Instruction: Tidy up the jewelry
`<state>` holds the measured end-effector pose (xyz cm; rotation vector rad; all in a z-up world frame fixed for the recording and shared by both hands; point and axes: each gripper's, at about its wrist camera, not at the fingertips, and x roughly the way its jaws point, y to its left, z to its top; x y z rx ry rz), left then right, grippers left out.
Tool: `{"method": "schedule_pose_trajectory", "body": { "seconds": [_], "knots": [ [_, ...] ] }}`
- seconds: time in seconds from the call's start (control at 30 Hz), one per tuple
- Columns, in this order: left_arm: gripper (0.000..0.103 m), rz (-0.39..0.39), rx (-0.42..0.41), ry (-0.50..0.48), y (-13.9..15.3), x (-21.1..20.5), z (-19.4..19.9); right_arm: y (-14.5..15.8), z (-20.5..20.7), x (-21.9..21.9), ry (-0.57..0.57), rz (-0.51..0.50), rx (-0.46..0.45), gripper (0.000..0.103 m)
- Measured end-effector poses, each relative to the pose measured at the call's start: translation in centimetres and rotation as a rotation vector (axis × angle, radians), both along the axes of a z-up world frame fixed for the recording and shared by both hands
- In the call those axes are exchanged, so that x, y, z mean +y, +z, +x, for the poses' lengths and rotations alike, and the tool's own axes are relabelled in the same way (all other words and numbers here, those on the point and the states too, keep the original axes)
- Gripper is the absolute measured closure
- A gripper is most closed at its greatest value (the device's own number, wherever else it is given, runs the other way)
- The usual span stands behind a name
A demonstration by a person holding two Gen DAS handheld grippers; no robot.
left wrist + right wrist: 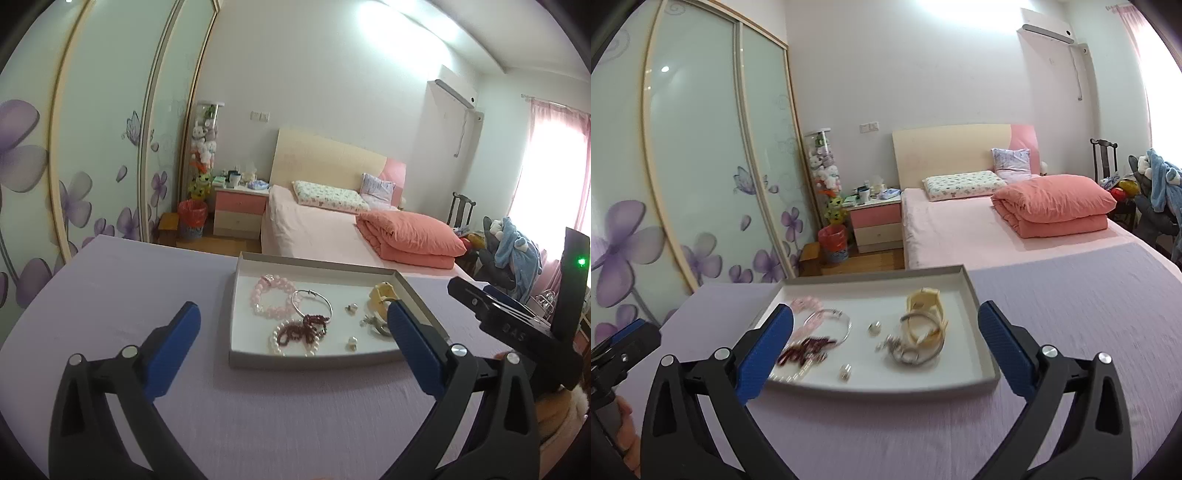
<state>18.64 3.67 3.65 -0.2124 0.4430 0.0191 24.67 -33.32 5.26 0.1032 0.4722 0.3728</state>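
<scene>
Nearest the left wrist camera, the left gripper (293,325) stands with its blue-padded jaws spread wide and nothing between the pads; its right pad overlaps the near right corner of the tray in view, though contact cannot be judged. The right gripper (886,325) is likewise wide open and empty, hovering low over the lilac tablecloth (1071,314), with its left pad in front of the tray's near left corner. Between and just beyond both sets of jaws lies the shallow grey-rimmed tray (295,360), white inside, resting flat on the cloth. In it, on the left, a pink bead bracelet (271,299) touches a silver bangle (312,302); nearer the front edge a dark red bead strand (304,328) lies tangled over a white pearl bracelet (291,339). Small earrings (351,307) sit apart in the middle, and at the right a yellow watch (380,295) lies against a silver chain piece (373,323). No lid or other object on the cloth blocks the tray. The right gripper's black body shows at the left view's right edge. Beyond the table stands a bed (960,229) with a folded coral duvet (1056,206), a pink nightstand (875,225), a red bin (833,243) and flowered wardrobe doors (701,166).
</scene>
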Motion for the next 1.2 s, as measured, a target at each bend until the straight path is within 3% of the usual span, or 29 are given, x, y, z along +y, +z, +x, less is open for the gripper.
{"method": "schedule_pose_trajectory", "body": {
  "seconds": [0.37, 0.57, 0.67, 0.8, 1.2],
  "knots": [
    [0.004, 0.027, -0.019, -0.010, -1.0, -1.5, -5.2, -1.2, -6.1, 0.1, -0.014, -0.079, 0.019, 0.003],
    [0.004, 0.036, -0.066, -0.040, -0.8, -2.4, -6.6, -2.4, -8.0, -1.3, -0.061, -0.043, 0.026, 0.004],
    [0.004, 0.072, -0.071, -0.032, -1.2, -3.1, -6.8, -3.0, -8.6, -1.4, -0.066, -0.052, 0.012, 0.004],
    [0.004, 0.017, -0.053, -0.044, -1.9, -2.6, -6.9, -3.0, -9.0, -1.0, -0.055, -0.072, -0.010, 0.003],
    [0.004, 0.032, -0.046, -0.030, -1.7, -2.5, -6.8, -2.4, -9.1, -1.2, -0.049, -0.068, -0.030, 0.004]
  ]
}}
